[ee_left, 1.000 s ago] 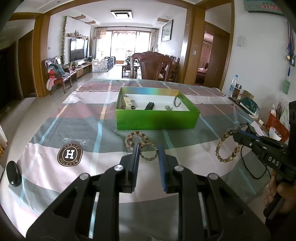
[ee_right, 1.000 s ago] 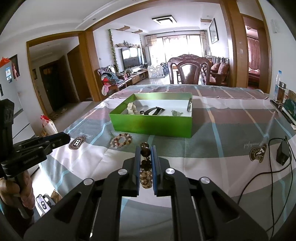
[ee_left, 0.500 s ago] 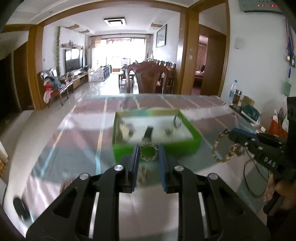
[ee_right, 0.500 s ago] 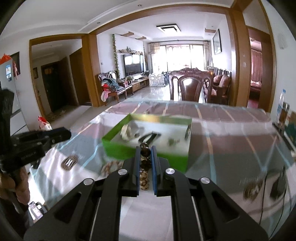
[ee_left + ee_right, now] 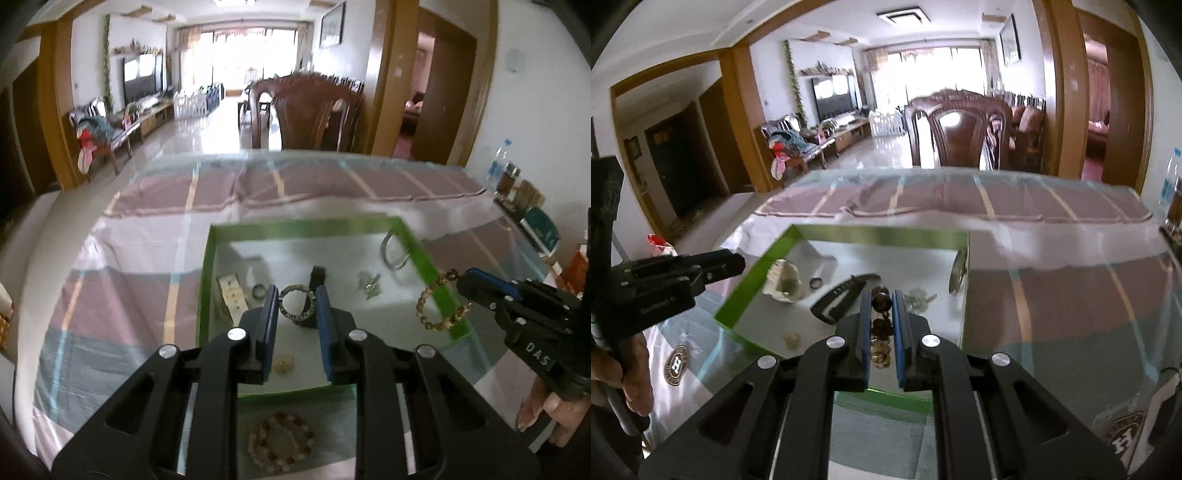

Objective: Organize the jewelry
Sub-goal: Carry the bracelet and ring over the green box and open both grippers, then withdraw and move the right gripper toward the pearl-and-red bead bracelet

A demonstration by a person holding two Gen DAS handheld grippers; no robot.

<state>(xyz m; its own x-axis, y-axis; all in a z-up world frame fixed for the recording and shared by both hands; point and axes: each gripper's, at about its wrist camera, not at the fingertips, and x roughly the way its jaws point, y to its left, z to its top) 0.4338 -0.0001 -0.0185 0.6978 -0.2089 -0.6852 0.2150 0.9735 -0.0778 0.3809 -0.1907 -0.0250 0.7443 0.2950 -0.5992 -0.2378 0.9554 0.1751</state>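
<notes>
My left gripper (image 5: pixel 295 301) is shut on a small dark bead bracelet (image 5: pixel 284 301) and holds it above the green box (image 5: pixel 303 225). My right gripper (image 5: pixel 881 295) is shut on a brown bead bracelet (image 5: pixel 880 334) that hangs between its fingers, also above the box (image 5: pixel 879 234). In the left wrist view the right gripper (image 5: pixel 461 282) shows at the right with that bracelet (image 5: pixel 441 301) dangling over the box's right wall. A third bead bracelet (image 5: pixel 282 437) lies on the tablecloth in front of the box.
The box holds a silver bangle (image 5: pixel 395 251), a black strap (image 5: pixel 842 295), a small ring (image 5: pixel 259 291), a pale card (image 5: pixel 232 299) and small pieces. Bottles and boxes (image 5: pixel 517 184) stand at the table's right edge. A wooden chair (image 5: pixel 306 110) stands behind the table.
Both grippers have lifted from the tablecloth and moved forward over the green box, each carrying its bracelet. One bracelet stays on the cloth.
</notes>
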